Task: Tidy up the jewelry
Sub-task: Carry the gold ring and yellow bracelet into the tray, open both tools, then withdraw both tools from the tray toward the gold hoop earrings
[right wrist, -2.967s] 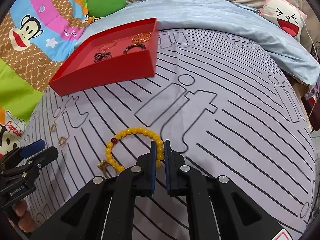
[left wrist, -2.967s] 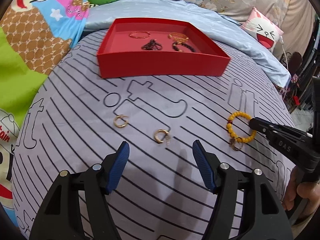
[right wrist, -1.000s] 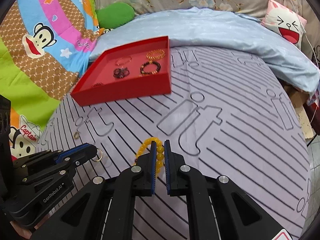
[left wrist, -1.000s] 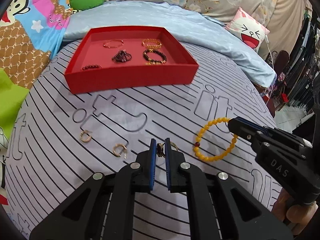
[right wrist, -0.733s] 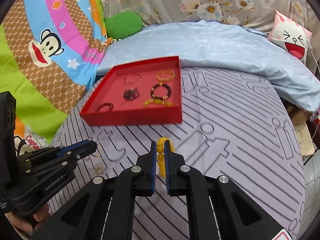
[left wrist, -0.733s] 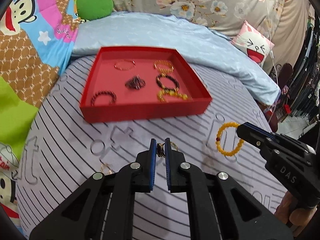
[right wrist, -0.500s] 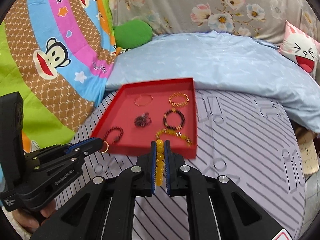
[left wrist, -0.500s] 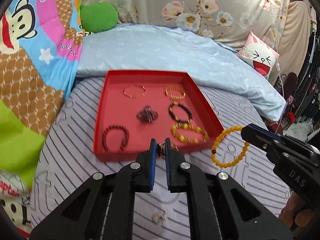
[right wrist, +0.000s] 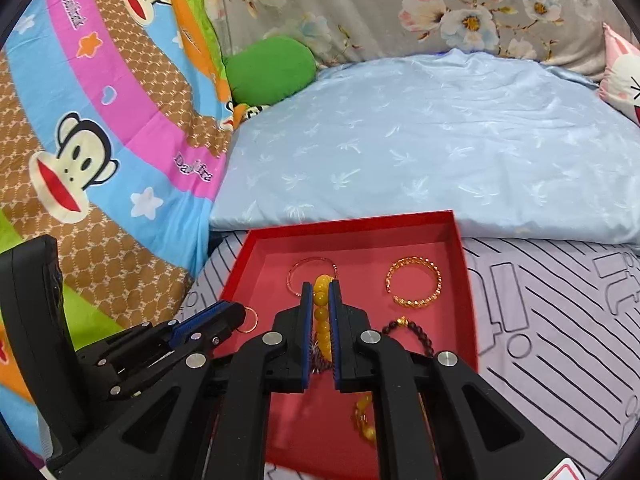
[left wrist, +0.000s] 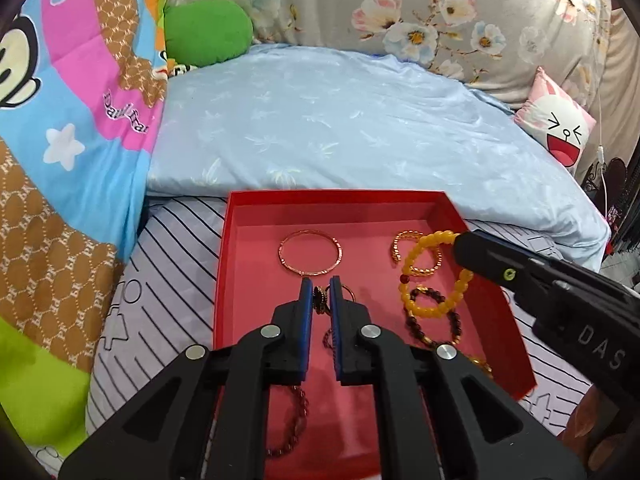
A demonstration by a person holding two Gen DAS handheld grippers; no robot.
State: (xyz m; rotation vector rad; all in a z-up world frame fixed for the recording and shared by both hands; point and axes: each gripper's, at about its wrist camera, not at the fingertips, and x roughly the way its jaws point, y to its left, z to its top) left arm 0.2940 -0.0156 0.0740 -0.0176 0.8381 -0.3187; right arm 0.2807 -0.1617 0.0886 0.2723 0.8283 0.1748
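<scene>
On striped bedspread (left wrist: 168,236): red tray (left wrist: 256,208) | left gripper (left wrist: 320,294) clamps earring (left wrist: 320,300) | right gripper (right wrist: 320,300) clamps yellow bracelet (right wrist: 322,312)

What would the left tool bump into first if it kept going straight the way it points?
Probably the thin gold bangle lying in the red tray, just ahead of the left tool, which is shut on a small gold earring. Depth is hard to judge; it might touch the bare tray floor first.
</scene>
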